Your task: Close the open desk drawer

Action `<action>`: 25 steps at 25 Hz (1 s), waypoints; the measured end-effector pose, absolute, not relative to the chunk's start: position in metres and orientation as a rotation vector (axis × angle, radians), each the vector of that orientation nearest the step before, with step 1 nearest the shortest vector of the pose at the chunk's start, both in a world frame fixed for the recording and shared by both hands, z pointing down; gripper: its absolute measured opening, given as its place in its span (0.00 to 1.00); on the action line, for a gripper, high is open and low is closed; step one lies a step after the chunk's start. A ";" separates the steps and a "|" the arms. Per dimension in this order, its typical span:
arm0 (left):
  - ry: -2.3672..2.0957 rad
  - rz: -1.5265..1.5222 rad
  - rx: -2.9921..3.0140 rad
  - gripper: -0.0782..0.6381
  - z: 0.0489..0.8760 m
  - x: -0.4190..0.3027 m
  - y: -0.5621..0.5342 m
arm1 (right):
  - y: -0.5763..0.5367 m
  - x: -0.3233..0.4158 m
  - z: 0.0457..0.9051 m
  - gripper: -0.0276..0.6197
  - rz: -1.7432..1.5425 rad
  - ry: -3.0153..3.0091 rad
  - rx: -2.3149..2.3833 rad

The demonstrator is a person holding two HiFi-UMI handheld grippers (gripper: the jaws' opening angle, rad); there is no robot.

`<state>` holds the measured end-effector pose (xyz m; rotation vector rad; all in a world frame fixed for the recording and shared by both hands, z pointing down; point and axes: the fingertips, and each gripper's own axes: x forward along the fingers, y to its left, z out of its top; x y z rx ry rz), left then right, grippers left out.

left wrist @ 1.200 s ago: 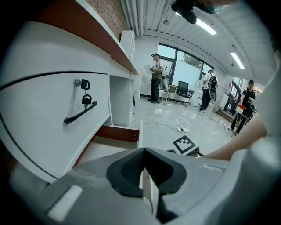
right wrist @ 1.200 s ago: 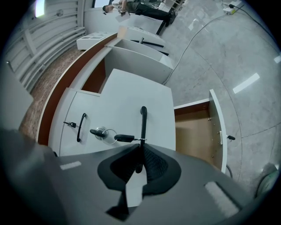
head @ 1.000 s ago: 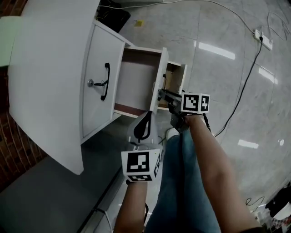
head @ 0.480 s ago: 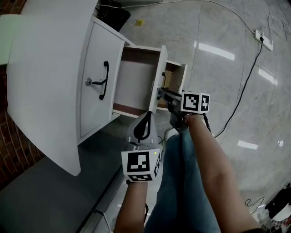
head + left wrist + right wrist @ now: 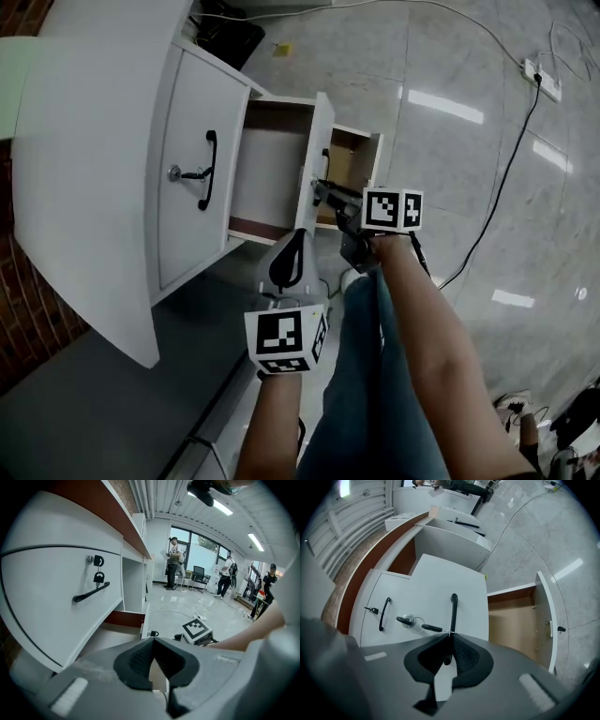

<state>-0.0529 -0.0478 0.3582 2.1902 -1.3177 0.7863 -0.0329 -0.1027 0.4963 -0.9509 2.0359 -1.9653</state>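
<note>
Since the earlier frame the whole scene has drifted slightly left in the head view; the drawer's opening looks unchanged. White worktop (image 5: 84, 141); left tool (image 5: 152, 640), clenched and empty; open white wooden drawer (image 5: 272, 173), projecting well out of the worktop's front, probably rigid, light and free-sliding; right tool (image 5: 450, 637), clamped on its black bar handle (image 5: 453, 611), the sound place to push; glossy grey tiled floor (image 5: 469, 187) with trailing black cable (image 5: 511, 159).

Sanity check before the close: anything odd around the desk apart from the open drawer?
Yes. Past the drawer, whose handle the right gripper grips, a cabinet door also stands open on a wooden compartment. Keys hang in the front locks. Nothing looks spilled or damaged.
</note>
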 end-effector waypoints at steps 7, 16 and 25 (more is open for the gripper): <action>-1.339 0.783 2.171 0.11 0.364 -0.059 -0.049 | -0.105 -0.040 0.495 0.08 -1.975 2.036 -0.932; -1.334 0.800 2.180 0.11 0.366 -0.072 -0.050 | -0.124 -0.082 0.496 0.08 -1.992 2.051 -0.903; -1.373 0.795 2.152 0.11 0.369 -0.094 -0.054 | -0.137 -0.105 0.496 0.08 -1.987 2.077 -0.877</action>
